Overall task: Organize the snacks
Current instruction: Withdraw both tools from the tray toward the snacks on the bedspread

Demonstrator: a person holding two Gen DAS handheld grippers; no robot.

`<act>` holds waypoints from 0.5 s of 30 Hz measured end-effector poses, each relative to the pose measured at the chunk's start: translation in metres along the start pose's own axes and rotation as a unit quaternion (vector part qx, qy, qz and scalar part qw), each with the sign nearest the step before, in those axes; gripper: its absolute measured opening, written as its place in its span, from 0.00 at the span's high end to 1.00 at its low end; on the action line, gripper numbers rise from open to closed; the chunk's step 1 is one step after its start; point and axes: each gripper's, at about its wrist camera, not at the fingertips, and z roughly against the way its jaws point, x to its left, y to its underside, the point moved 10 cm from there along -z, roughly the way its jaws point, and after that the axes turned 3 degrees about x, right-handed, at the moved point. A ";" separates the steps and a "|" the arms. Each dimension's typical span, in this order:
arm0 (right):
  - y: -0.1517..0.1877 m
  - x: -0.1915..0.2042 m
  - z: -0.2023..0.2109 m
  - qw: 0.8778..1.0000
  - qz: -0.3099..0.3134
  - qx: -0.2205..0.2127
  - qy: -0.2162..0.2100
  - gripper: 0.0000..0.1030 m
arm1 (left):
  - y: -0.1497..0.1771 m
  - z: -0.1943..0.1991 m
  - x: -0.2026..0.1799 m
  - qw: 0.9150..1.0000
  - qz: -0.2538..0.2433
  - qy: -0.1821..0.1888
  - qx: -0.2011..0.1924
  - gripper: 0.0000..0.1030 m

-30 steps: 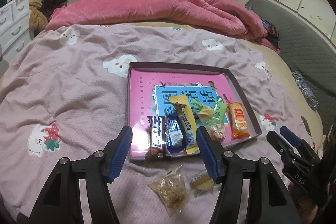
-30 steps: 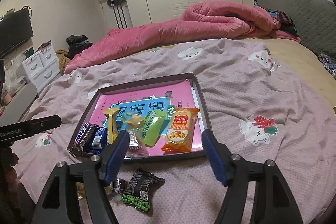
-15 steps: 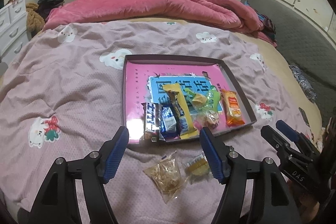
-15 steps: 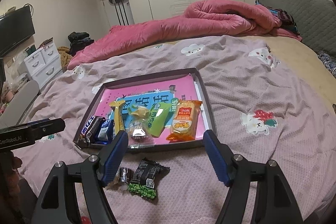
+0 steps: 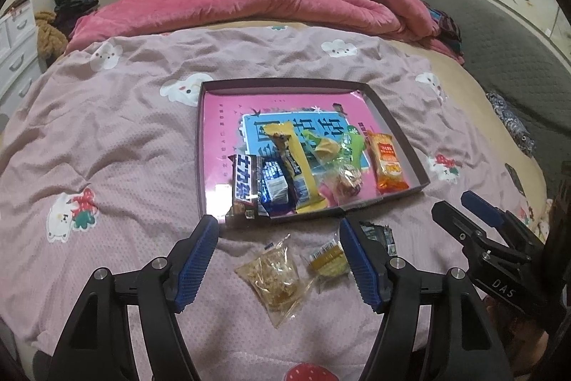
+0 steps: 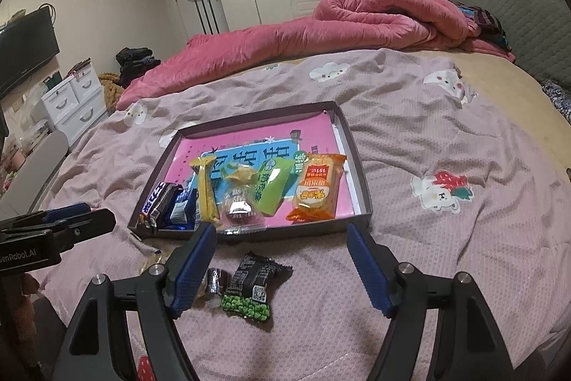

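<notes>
A shallow dark tray point(image 5: 403, 145) with a pink and blue liner lies on the bed and holds several snacks along its near edge, among them an orange packet point(image 5: 387, 163) and a chocolate bar point(image 5: 244, 184). It also shows in the right wrist view point(image 6: 351, 145). On the sheet in front lie a clear bag of brown snack point(image 5: 276, 277), a small yellow pack point(image 5: 326, 259) and a black-and-green packet point(image 6: 251, 288). My left gripper point(image 5: 278, 259) is open and empty above the clear bag. My right gripper point(image 6: 282, 270) is open and empty above the black-and-green packet.
The bed has a pink patterned sheet point(image 5: 107, 145). A rolled pink duvet point(image 5: 271, 2) lies at the far side. A grey headboard point(image 5: 499, 24) is at the right. White drawers point(image 6: 71, 99) stand beyond the bed's left side.
Both grippers have pulled back from the tray and risen. The tray looks farther away and more of the loose snacks on the sheet show between the fingers.
</notes>
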 end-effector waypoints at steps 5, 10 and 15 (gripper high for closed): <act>0.004 0.002 0.000 1.000 0.001 0.007 -0.002 0.28 | 0.004 0.002 -0.001 1.000 -0.003 0.000 0.003 0.30; 0.009 0.004 -0.001 1.000 0.003 0.015 -0.004 0.28 | 0.008 0.001 -0.002 1.000 -0.005 0.004 0.008 0.30; 0.015 0.003 -0.003 1.000 -0.001 0.027 -0.008 0.28 | 0.014 0.000 -0.005 1.000 -0.011 0.011 0.017 0.30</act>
